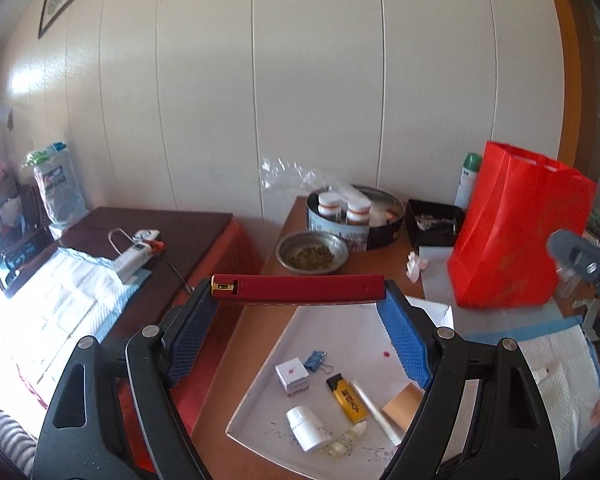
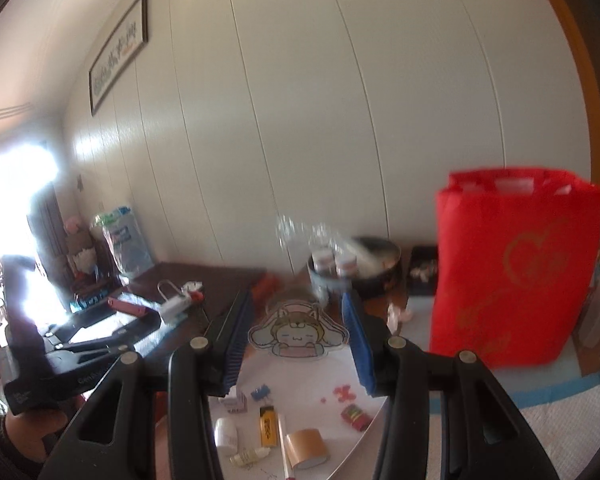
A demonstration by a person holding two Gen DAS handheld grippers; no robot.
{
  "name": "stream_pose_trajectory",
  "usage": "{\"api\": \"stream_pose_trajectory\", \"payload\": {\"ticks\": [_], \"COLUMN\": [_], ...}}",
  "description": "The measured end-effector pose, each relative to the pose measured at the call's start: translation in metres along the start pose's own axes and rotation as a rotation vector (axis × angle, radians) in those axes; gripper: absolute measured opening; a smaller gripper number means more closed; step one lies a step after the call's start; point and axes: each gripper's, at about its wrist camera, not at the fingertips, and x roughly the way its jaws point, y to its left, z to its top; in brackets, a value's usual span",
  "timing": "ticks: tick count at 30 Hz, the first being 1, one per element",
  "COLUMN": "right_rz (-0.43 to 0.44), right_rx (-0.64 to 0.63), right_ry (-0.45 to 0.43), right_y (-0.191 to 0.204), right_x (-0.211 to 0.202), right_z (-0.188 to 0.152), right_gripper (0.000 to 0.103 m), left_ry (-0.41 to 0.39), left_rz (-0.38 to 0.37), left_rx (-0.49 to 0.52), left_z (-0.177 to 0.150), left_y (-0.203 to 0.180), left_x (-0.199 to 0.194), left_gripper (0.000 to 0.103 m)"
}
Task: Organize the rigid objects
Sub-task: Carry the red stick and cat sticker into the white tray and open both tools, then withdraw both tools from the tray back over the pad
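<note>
With the left tongs [image 1: 300,304] clamped end to end on a long red case [image 1: 304,289], I'm holding it high above the worktop [image 1: 236,344]. It looks stiff and light, but the smooth ends could slip, so gripping across the middle would be safer. My right tongs [image 2: 298,330] pinch a flat cartoon acrylic stand [image 2: 298,334] by its edges; it's thin, rigid, likely slick and scratchable. Down on the white board [image 1: 340,332] I count one yellow lighter [image 1: 347,399], one white bottle [image 1: 309,428], one small dropper [image 1: 348,440], one blue clip [image 1: 315,361], one little box [image 1: 293,374]. One red bag [image 1: 516,232] stands just beside.
</note>
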Motion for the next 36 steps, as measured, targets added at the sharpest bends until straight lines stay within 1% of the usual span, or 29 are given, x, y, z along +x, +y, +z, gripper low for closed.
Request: {"api": "stream_pose_trajectory", "payload": {"ticks": [1, 6, 8, 12, 19, 23, 24, 25, 26, 27, 28, 32, 36], "right_rz": [-0.004, -0.023, -0.025, -0.029, -0.038, -0.029, -0.027, -0.027, -0.024, -0.019, -0.018, -0.041, -0.054], "right_rx": [-0.001, 0.004, 0.017, 0.021, 0.000, -0.004, -0.002, -0.002, -0.006, -0.008, -0.013, -0.059, -0.049], "right_ry": [0.019, 0.167, 0.231, 0.310, 0.359, 0.382, 0.384, 0.387, 0.394, 0.395, 0.386, 0.321, 0.285], "right_y": [0.000, -0.002, -0.005, -0.006, -0.005, -0.005, -0.005, -0.005, -0.004, -0.003, -0.001, 0.005, 0.005], "right_x": [0.008, 0.054, 0.069, 0.090, 0.114, 0.128, 0.129, 0.130, 0.129, 0.128, 0.124, 0.100, 0.084], "right_z": [-0.004, -0.039, -0.055, -0.075, -0.090, -0.098, -0.100, -0.102, -0.103, -0.104, -0.105, -0.106, -0.101], "right_gripper": [0.046, 0.046, 0.046, 0.046, 0.046, 0.046, 0.049, 0.066, 0.079, 0.096, 0.103, 0.103, 0.103], "left_ry": [0.020, 0.126, 0.151, 0.200, 0.259, 0.274, 0.267, 0.258, 0.251, 0.238, 0.228, 0.157, 0.140], "left_rz": [-0.013, -0.103, -0.117, -0.141, -0.135, -0.140, -0.139, -0.120, -0.093, -0.064, -0.055, -0.046, -0.036], "left_rx": [-0.004, -0.035, -0.042, -0.058, -0.086, -0.079, -0.070, -0.065, -0.064, -0.070, -0.081, -0.124, -0.115], "left_z": [-0.004, -0.022, -0.028, -0.036, -0.050, -0.054, -0.054, -0.053, -0.053, -0.052, -0.052, -0.049, -0.047], "left_y": [0.000, -0.003, -0.005, -0.008, -0.005, -0.007, -0.008, -0.007, -0.006, -0.004, -0.001, 0.010, 0.007], "left_x": [0.009, 0.049, 0.062, 0.088, 0.116, 0.125, 0.125, 0.123, 0.121, 0.117, 0.114, 0.089, 0.074], "left_gripper": [0.082, 0.082, 0.082, 0.082, 0.082, 0.082, 0.086, 0.092, 0.097, 0.103, 0.103, 0.103, 0.103]}}
